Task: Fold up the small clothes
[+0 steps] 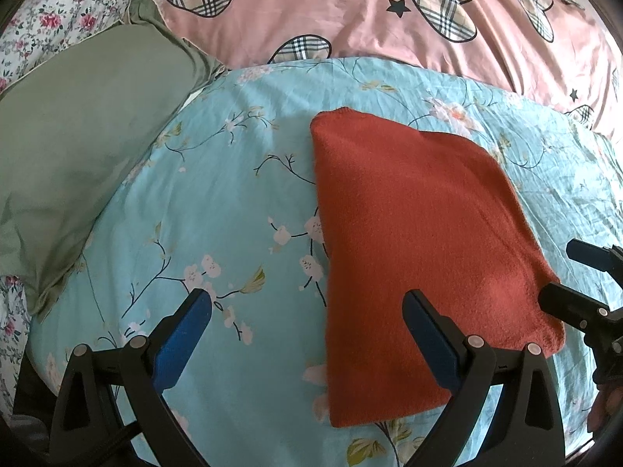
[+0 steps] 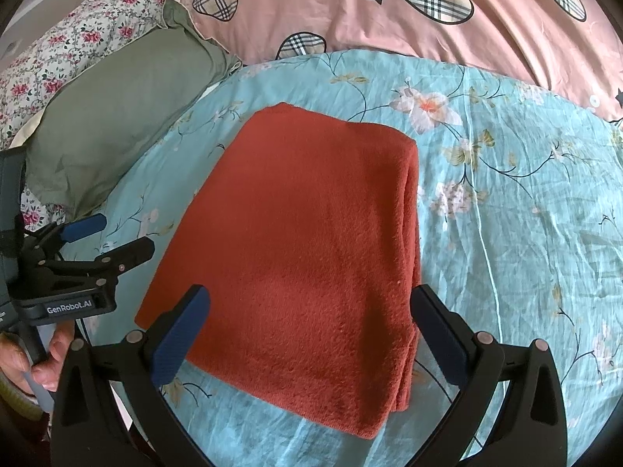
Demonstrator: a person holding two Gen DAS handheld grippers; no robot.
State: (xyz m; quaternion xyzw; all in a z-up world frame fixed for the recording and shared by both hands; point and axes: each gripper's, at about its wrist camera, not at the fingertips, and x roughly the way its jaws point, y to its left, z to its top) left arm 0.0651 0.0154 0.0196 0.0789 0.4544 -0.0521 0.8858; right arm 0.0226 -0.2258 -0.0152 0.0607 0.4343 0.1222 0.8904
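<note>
Simply a fuzzy, rust-red folded garment (image 2: 303,241), rectangular, on crinkled floral sheet (image 2: 506,210).

The folded cloth (image 2: 296,233) is rust red and plain. The sheet (image 2: 506,202) is light turquoise with pale blossoms on dark branches. The pillow (image 1: 74,140) is plain sage green. The quilt (image 1: 350,11) is pink with plaid hearts and dark stars.

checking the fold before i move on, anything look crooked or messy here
Nothing stands out. The red cloth lies flat and folded on the blue sheet, layered edges stacked fairly evenly along its right side. Both the left gripper and the right gripper are open and hold nothing.
</note>
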